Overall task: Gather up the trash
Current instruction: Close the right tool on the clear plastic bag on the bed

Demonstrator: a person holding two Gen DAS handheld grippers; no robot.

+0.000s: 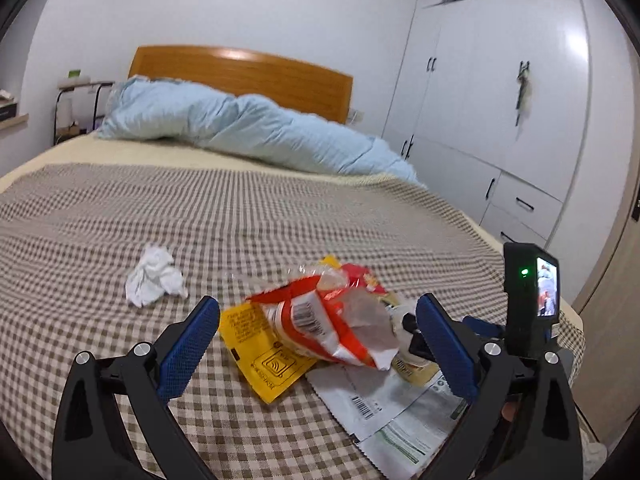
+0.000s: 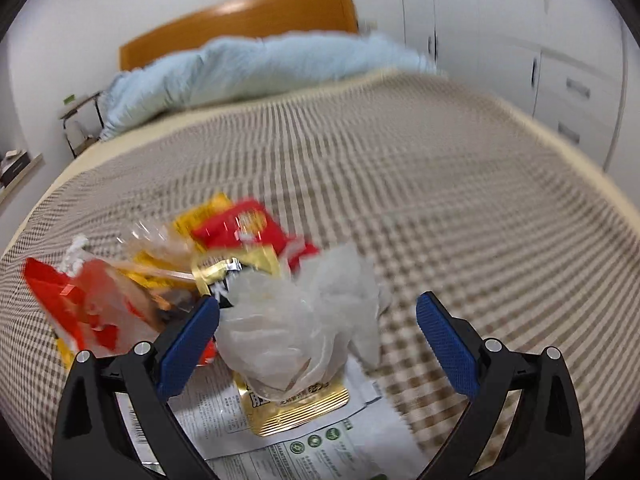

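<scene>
Blue-padded fingers (image 1: 188, 344) of the left gripper (image 1: 318, 344) fill the bottom of the left wrist view, spread wide and closed on nothing; between them, at lower centre, a red-and-white snack wrapper (image 1: 332, 328) is seen lying over a yellow sachet (image 1: 260, 356), with a grey-white printed pouch (image 1: 384, 412) below it, partly cut off by the right finger. A crumpled white tissue (image 1: 154, 276) is set apart at centre left on the checked bedspread (image 1: 240, 220). At lower right the back of the other tool and its small screen (image 1: 547, 286) are visible, hiding part of the pile. In the right wrist view, which is heavily blurred, the right gripper (image 2: 318, 344) is likewise spread wide, with a crumpled translucent plastic bag (image 2: 300, 328) standing between its fingers and against the left pad; whether it is gripped cannot be told. A gold packet (image 2: 296, 412) is largely covered by that bag, and its print cannot be read. Red and yellow wrappers (image 2: 240, 224) are smeared at centre left. A pale blue duvet (image 1: 240, 128) is bunched before the wooden headboard (image 1: 240, 68) at upper centre.
</scene>
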